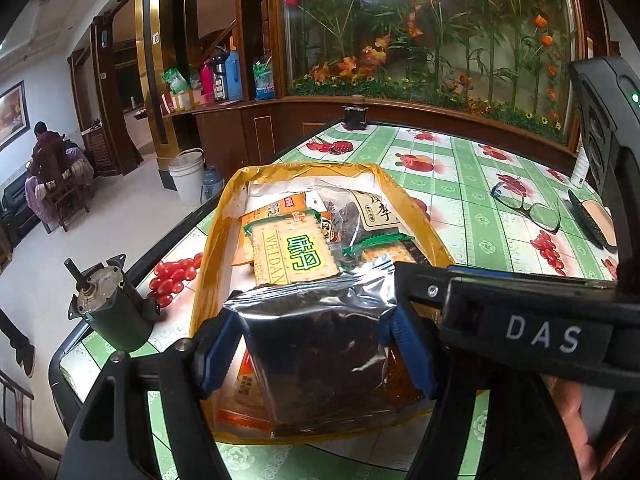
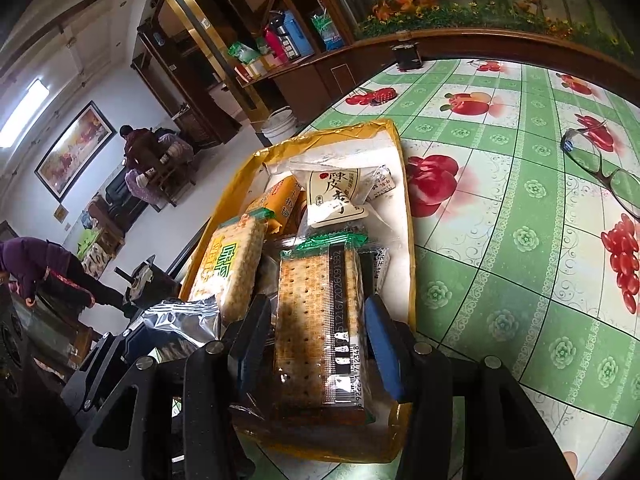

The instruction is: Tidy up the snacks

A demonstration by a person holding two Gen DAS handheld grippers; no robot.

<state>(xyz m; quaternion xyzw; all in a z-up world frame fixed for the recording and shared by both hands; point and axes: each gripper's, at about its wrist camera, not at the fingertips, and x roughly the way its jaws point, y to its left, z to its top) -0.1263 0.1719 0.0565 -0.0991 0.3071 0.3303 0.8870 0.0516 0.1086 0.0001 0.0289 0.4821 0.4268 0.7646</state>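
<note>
A yellow tray on the table holds several snack packets. Among them are a green-labelled cracker pack and a white plum pack. A silver foil packet rests on the near end of the pile. My left gripper stands open around it, with a slim gap at each blue pad. My right gripper is shut on a clear-wrapped cracker packet, with a pad against each long side. Its black body crosses the left wrist view just right of the foil packet.
The table wears a green fruit-print cloth. Glasses lie right of the tray. A small motor sits at the left table edge and a black cylinder at the far edge. People are in the room beyond.
</note>
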